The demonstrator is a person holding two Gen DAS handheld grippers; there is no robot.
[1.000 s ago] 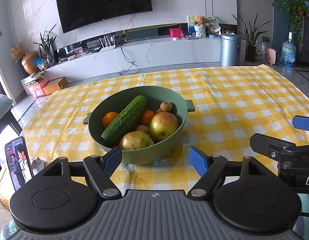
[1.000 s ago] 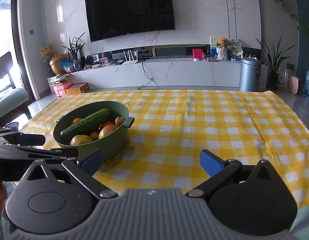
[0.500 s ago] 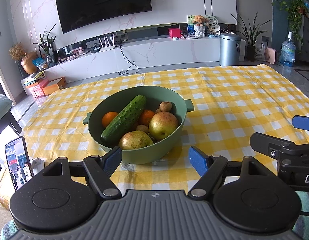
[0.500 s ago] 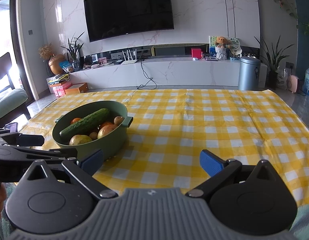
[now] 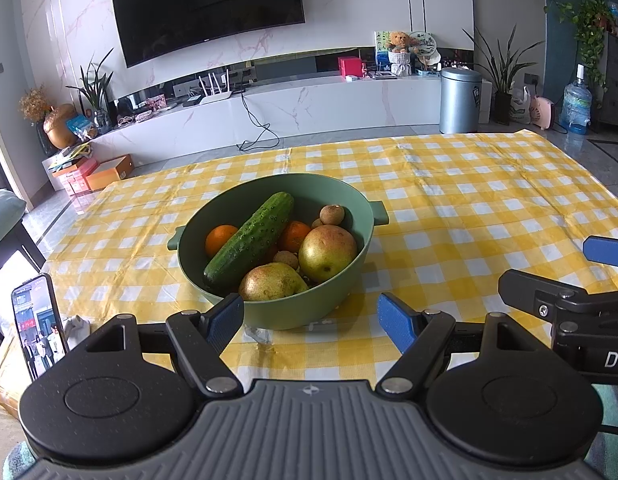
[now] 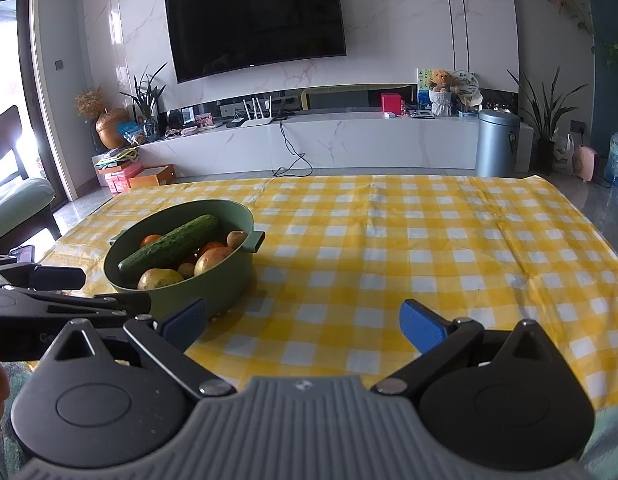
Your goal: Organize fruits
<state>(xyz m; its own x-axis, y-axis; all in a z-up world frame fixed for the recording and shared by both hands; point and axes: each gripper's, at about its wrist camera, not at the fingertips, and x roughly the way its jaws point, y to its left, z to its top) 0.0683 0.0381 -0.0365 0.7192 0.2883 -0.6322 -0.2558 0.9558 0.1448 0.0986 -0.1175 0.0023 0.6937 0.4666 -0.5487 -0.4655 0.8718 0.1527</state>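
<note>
A green bowl (image 5: 341, 200) stands on the yellow checked tablecloth (image 5: 469, 208). It holds a cucumber (image 5: 249, 238), two oranges (image 5: 220, 238), a reddish apple (image 5: 328, 252), a pear (image 5: 271, 282) and small brown fruits (image 5: 331, 214). My left gripper (image 5: 311, 320) is open and empty just in front of the bowl. My right gripper (image 6: 303, 322) is open and empty, to the right of the bowl (image 6: 229, 280); the cucumber (image 6: 169, 246) shows there too.
A phone (image 5: 39, 326) stands upright at the table's near left edge. The right gripper's body (image 5: 569, 308) shows at the right of the left wrist view. A TV wall, low cabinet and metal bin (image 5: 460, 100) are beyond the table.
Both grippers have barely shifted; the view of the bowl is nearly the same. The picture on the phone screen has changed.
</note>
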